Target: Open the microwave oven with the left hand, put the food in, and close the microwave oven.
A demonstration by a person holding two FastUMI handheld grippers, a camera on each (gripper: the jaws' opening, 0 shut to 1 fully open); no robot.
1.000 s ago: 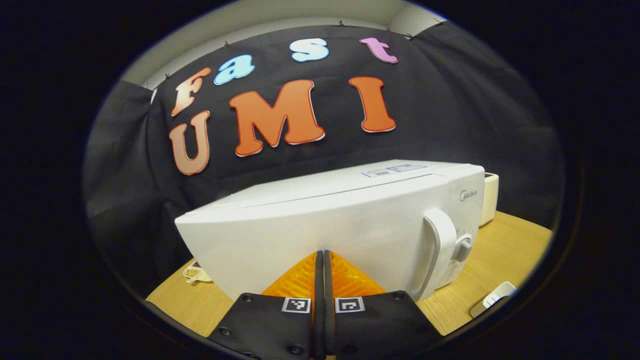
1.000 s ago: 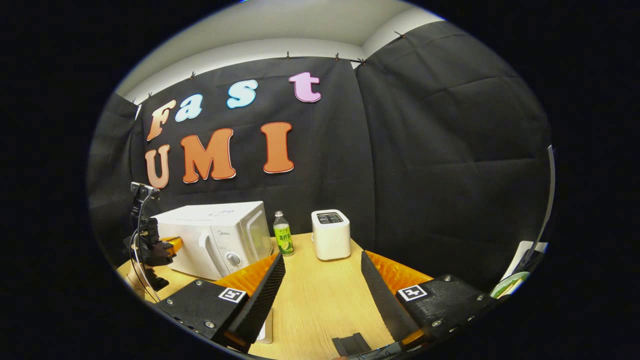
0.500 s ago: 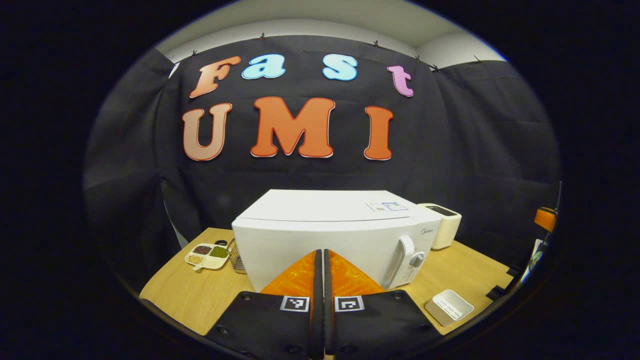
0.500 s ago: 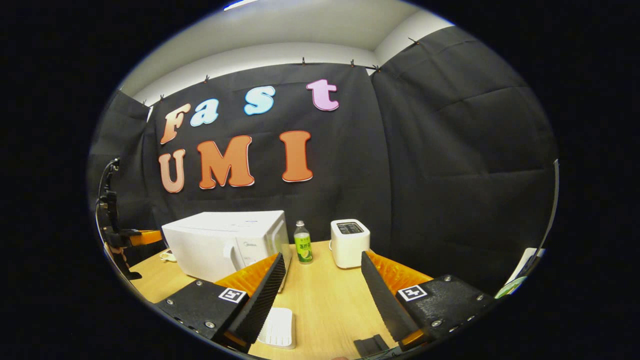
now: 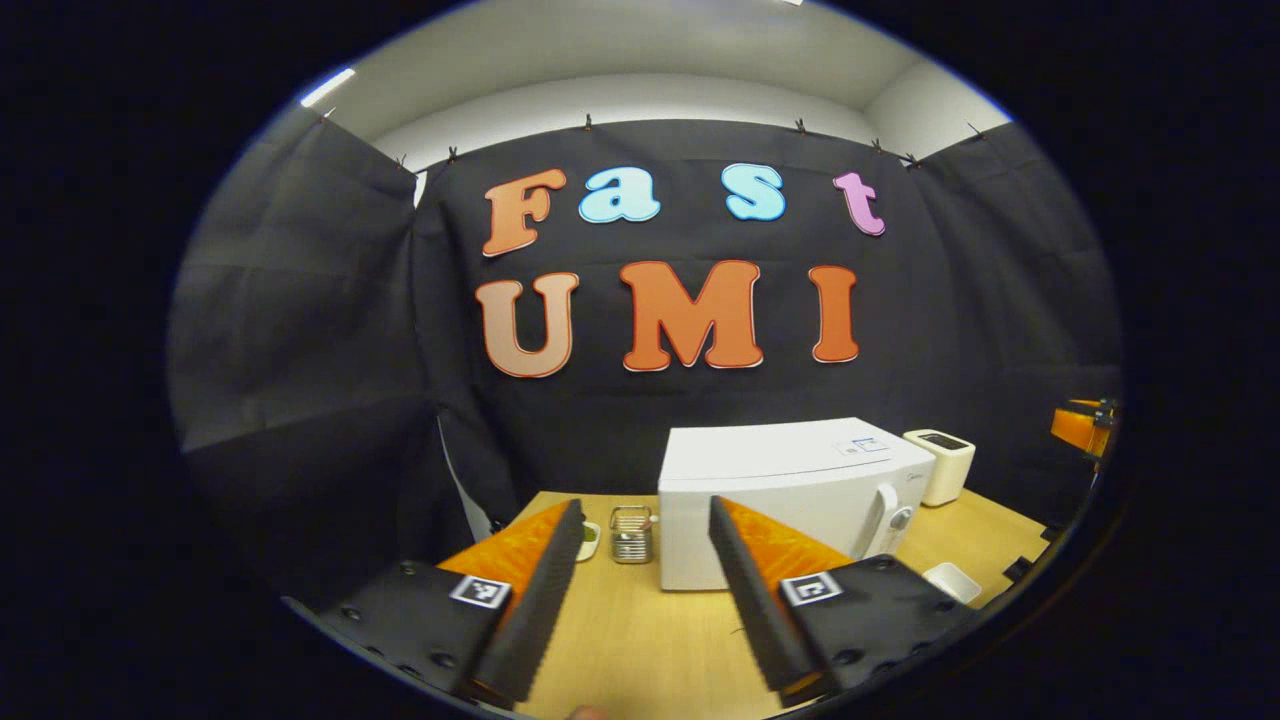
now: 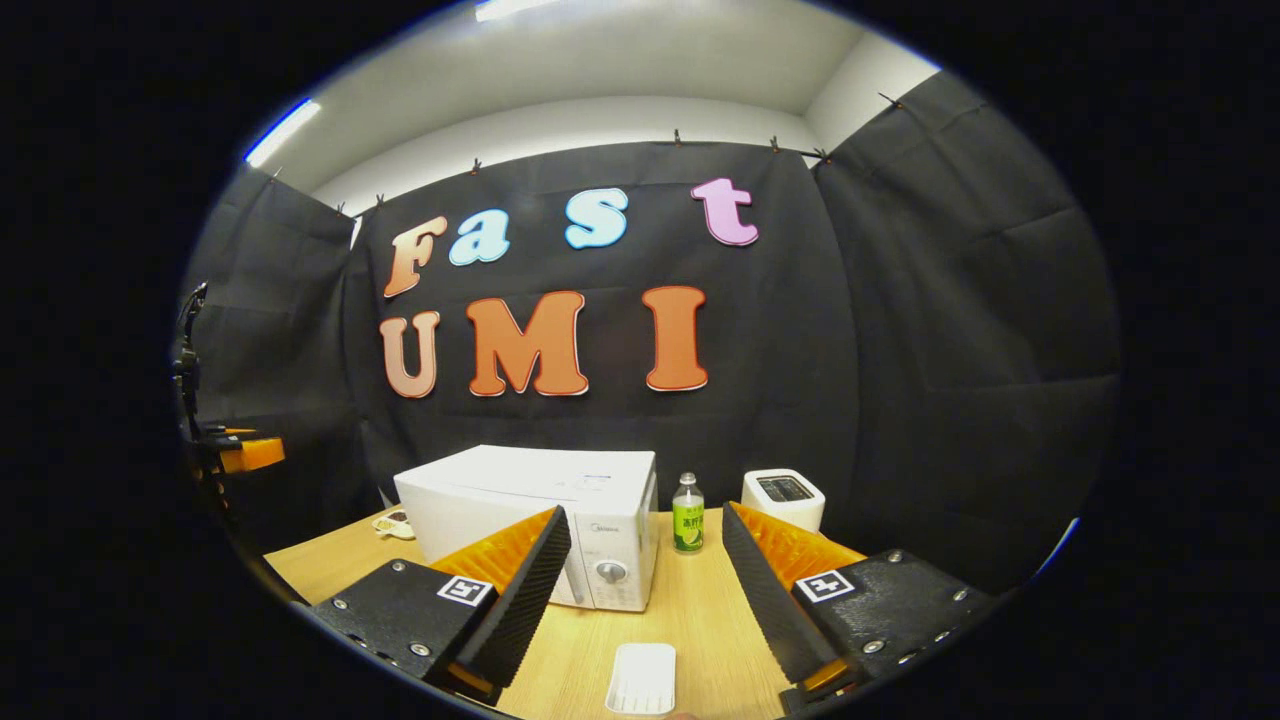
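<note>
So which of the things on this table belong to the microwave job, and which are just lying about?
Part of the job:
microwave oven, door shut
left gripper, open
right gripper, open

Lying about:
toaster
green-labelled bottle
white tray
wire holder
divided dish

I can't tell which item is the food.

This is a recording booth set up as a mock kitchen, not a real home. Black cloth (image 6: 900, 330) pinned up with clips serves as the walls, below a plain white ceiling with strip lights. A wooden table (image 6: 690, 620) carries kitchen things: a white microwave oven (image 6: 530, 500), a white toaster (image 6: 783, 497), a green-labelled bottle (image 6: 686, 514) and a wire basket (image 5: 631, 534).
</note>
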